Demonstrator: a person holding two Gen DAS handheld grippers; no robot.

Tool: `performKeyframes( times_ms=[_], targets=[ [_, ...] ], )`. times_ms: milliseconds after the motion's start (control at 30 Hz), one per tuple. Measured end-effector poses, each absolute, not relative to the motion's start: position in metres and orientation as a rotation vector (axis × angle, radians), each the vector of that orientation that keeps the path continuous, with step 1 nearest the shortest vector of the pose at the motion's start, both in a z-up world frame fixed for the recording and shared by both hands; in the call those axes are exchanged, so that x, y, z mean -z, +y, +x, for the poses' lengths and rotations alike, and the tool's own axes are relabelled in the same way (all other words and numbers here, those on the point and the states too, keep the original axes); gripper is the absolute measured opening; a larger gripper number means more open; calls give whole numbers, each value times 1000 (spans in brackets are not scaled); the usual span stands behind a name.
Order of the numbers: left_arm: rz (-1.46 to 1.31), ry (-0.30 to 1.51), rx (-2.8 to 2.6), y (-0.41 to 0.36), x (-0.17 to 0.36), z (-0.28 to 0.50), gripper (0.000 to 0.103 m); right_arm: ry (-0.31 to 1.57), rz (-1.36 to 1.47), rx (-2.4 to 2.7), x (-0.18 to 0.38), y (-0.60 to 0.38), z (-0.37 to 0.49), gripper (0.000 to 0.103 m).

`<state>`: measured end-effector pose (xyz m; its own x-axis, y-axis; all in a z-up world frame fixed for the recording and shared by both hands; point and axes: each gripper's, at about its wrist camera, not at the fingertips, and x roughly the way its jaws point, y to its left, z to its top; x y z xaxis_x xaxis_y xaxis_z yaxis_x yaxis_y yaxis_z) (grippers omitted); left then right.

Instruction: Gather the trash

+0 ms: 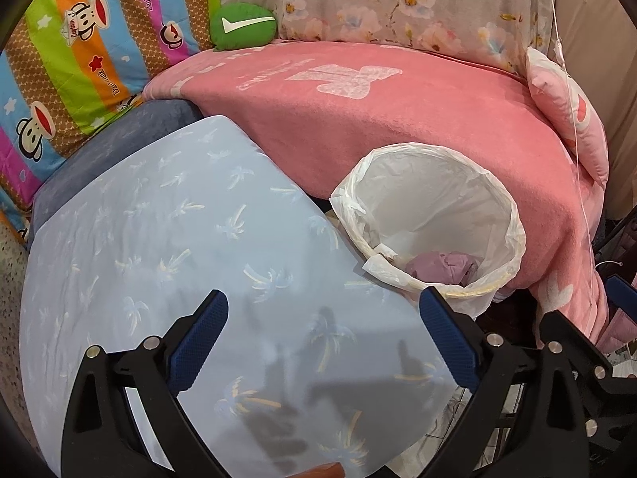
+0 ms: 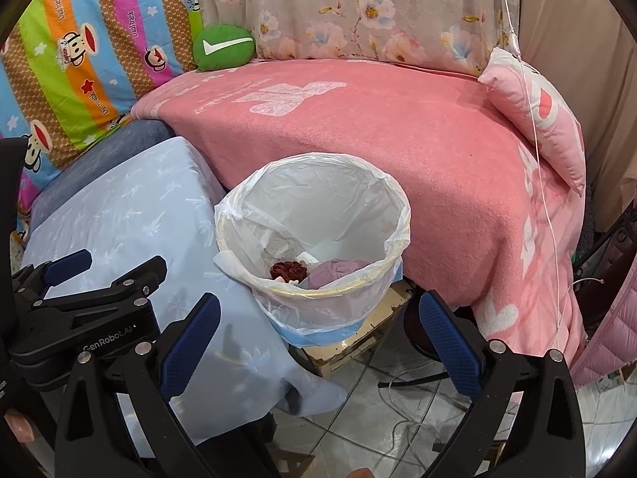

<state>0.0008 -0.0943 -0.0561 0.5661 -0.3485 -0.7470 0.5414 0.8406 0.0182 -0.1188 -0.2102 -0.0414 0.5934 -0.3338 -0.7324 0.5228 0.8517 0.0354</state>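
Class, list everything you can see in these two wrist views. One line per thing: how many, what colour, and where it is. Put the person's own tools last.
Waste bin: one, pale with a clear white liner, between the blue cover and the pink blanket.
Trash in bin: a mauve crumpled wad and a dark red crinkled piece, at the bottom.
Pink blanket: one, draped behind and right of the bin.
Light blue cover: one, palm print, left of the bin.
Green cushion: one, white tick mark, at the back.
Striped cartoon fabric: one, multicoloured, back left.
Floral fabric: one, beige, at the back.
Pink pillow: one, right edge of the blanket.
Left claw: one, black with blue pads, open, empty.
Right claw: one, same colours, open, empty, in front of the bin.
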Motion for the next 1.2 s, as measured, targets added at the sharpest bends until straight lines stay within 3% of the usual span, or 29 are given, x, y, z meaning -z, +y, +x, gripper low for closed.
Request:
performKeyframes(
  times_ms=[1200],
  targets=[
    [272, 827, 499, -101, 64, -4, 93, 798, 271, 515, 50, -213, -121, 98]
  ],
)
